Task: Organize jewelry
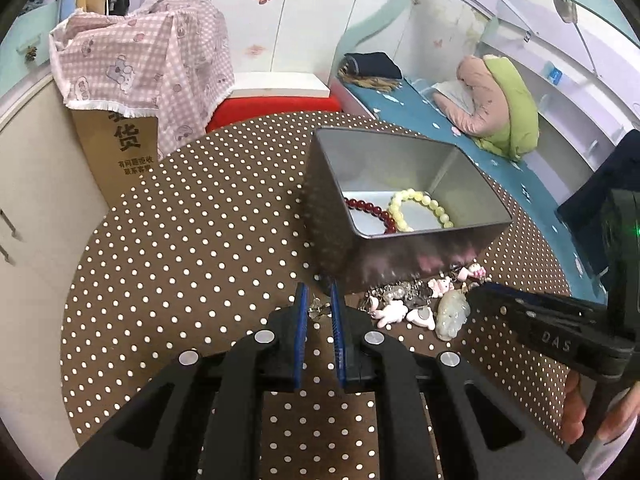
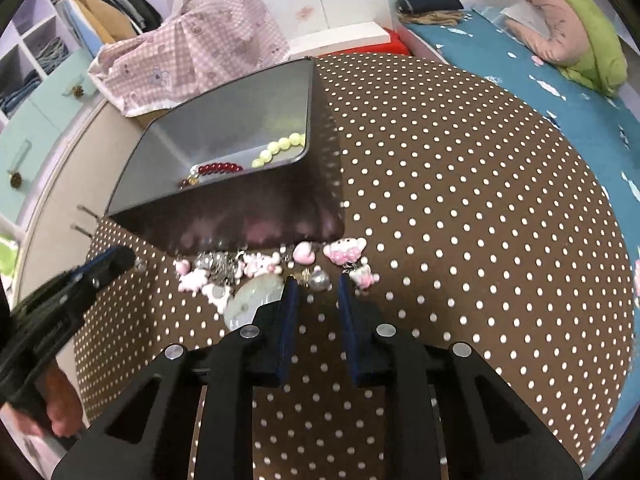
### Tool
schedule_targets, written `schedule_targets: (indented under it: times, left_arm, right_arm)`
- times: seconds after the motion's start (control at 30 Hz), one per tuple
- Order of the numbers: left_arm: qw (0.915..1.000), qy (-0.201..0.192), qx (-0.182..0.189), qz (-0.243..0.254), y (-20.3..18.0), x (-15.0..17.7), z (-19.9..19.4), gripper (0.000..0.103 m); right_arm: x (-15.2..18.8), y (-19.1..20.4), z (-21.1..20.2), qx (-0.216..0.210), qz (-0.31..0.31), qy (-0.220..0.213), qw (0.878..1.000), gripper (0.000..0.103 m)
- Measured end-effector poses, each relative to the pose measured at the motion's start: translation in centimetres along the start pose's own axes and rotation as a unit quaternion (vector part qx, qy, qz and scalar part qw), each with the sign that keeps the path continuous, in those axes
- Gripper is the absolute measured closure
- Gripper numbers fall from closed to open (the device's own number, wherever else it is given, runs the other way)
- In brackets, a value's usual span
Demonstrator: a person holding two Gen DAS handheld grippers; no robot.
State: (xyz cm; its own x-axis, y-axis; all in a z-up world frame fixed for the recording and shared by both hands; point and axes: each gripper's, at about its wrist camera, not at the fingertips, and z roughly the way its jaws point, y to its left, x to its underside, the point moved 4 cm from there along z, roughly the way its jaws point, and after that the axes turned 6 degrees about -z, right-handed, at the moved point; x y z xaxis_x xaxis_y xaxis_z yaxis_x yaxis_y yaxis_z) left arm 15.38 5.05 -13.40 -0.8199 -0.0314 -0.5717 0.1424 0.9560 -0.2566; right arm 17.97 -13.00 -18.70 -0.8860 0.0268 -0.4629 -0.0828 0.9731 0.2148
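While your left gripper (image 1: 319, 298) hovers low over the brown white-dotted counter (image 1: 192, 240), its blue-padded fingers (image 1: 301, 312) stand a narrow gap apart around a small silvery trinket (image 1: 316, 309); whether they pinch it, you cannot tell. Just beyond them stands the open rectangular silver metal tin (image 1: 432, 240). Inside the tin lie a dark red bead bracelet (image 1: 370, 210) and a pale yellow bead bracelet (image 1: 420, 208), overlapping each other.

Against the tin's near wall lies a heap of loose jewelry: pink and white charms (image 2: 345, 250), tangled silver chain pieces (image 2: 218, 262), a pale green jade pendant (image 2: 250, 300) and a grey round bead (image 2: 320, 280).

Your right gripper (image 2: 318, 286) sits at the near edge of that heap, its fingers (image 2: 290, 304) parted and holding nothing, the grey bead just ahead between the tips. The jade pendant touches the outer side of one finger.
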Motion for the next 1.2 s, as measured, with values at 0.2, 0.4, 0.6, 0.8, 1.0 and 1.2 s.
schedule_targets:
  times: [0.2,0.4,0.6,0.8,1.0,1.2]
  left_arm:
    - [1.0,0.001,0.005,0.002,0.0,0.1,0.2,0.093]
    - [1.0,0.001,0.001,0.004,-0.1,0.1,0.2,0.093]
    - [0.9999,-0.008,-0.002,0.006,-0.5,0.0,-0.8,0.093]
    - [0.9997,-0.022,-0.005,0.013,-1.3,-0.7,-2.0,0.093]
    - [0.9986,-0.048,-0.002,0.025,-2.4,-2.4,-3.6,0.093]
    - [0.9967,-0.069,0.0,0.042,-4.0,-4.2,-4.7,0.093]
  right_arm:
    - [-0.6,1.0,0.4,0.018,-0.026,-0.005,0.999,0.089]
    - [-0.5,1.1,0.2,0.015,-0.02,-0.006,1.0,0.091]
    - [-0.4,0.7,-2.0,0.008,-0.025,-0.029,0.999,0.091]
    - [-1.1,0.8,-5.0,0.004,-0.033,-0.062,0.998,0.091]
    - [-2.3,0.7,-7.4,-0.002,-0.033,-0.09,0.995,0.091]
    - [-4.1,0.7,-8.9,-0.009,-0.034,-0.112,0.993,0.091]
